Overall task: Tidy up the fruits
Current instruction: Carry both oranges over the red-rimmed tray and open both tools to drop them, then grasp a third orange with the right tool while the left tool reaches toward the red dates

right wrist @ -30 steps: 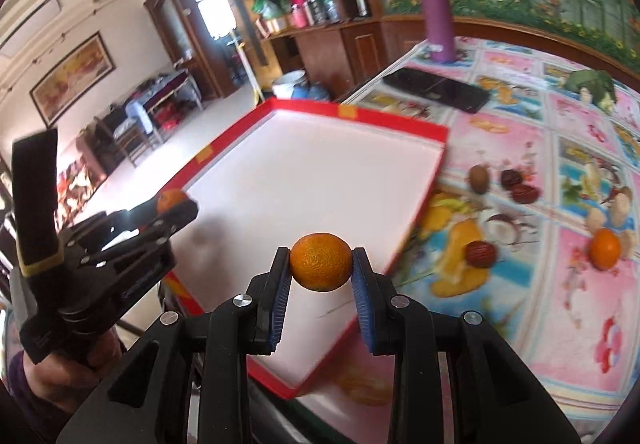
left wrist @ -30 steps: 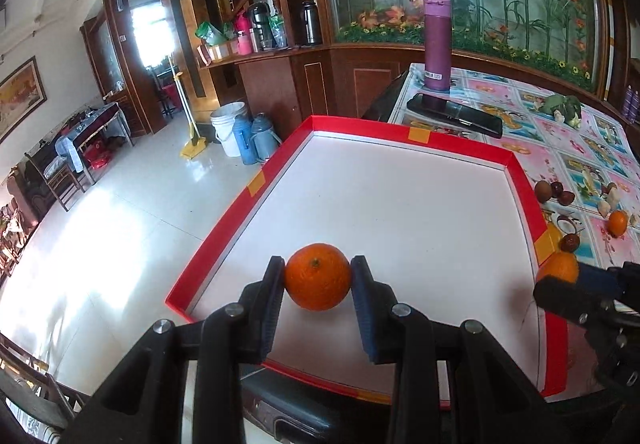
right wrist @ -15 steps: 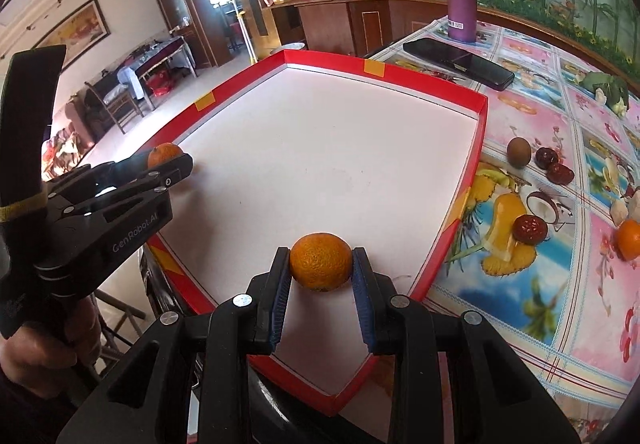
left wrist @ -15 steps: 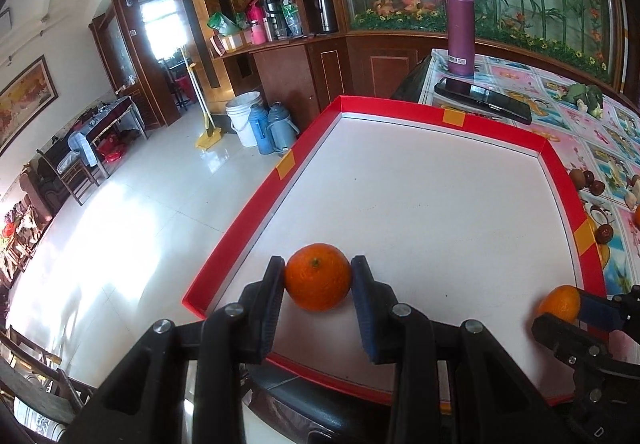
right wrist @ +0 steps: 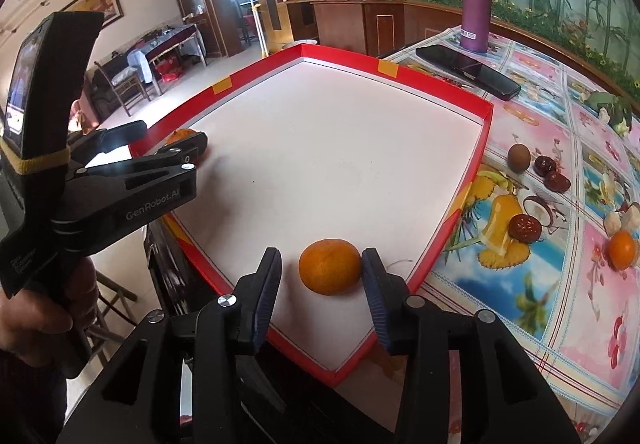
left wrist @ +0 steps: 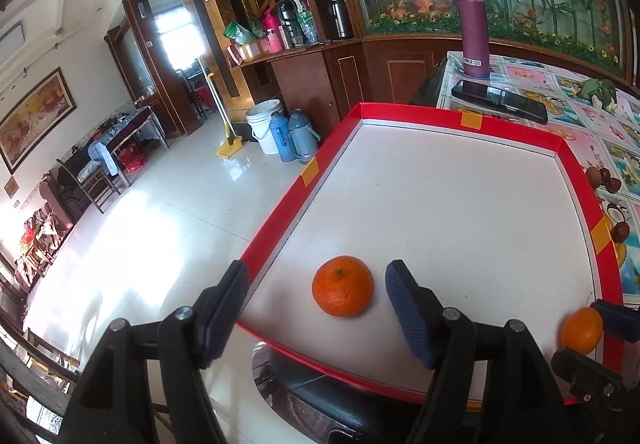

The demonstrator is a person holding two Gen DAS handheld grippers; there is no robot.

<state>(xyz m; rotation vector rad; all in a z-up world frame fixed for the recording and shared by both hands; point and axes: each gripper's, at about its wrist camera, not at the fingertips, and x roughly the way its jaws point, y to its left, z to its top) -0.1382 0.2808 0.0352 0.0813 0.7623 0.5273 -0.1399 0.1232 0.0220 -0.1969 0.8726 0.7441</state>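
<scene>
Oranges sit on the white floor of the red-rimmed tray: your left gripper is spread wide around one orange, your right gripper parted around the other orange, one pad touching it.

Half a second ago both grippers were clamped on oranges; now both have let go. The left gripper has spread its fingers wide, and its orange sits on the white floor of the red-edged tray, low in the frame, touching neither pad. The right gripper has also parted its fingers, less widely; its orange rests on the tray floor near the lower corner, clear of the left pad and just beside or touching the right one.
</scene>
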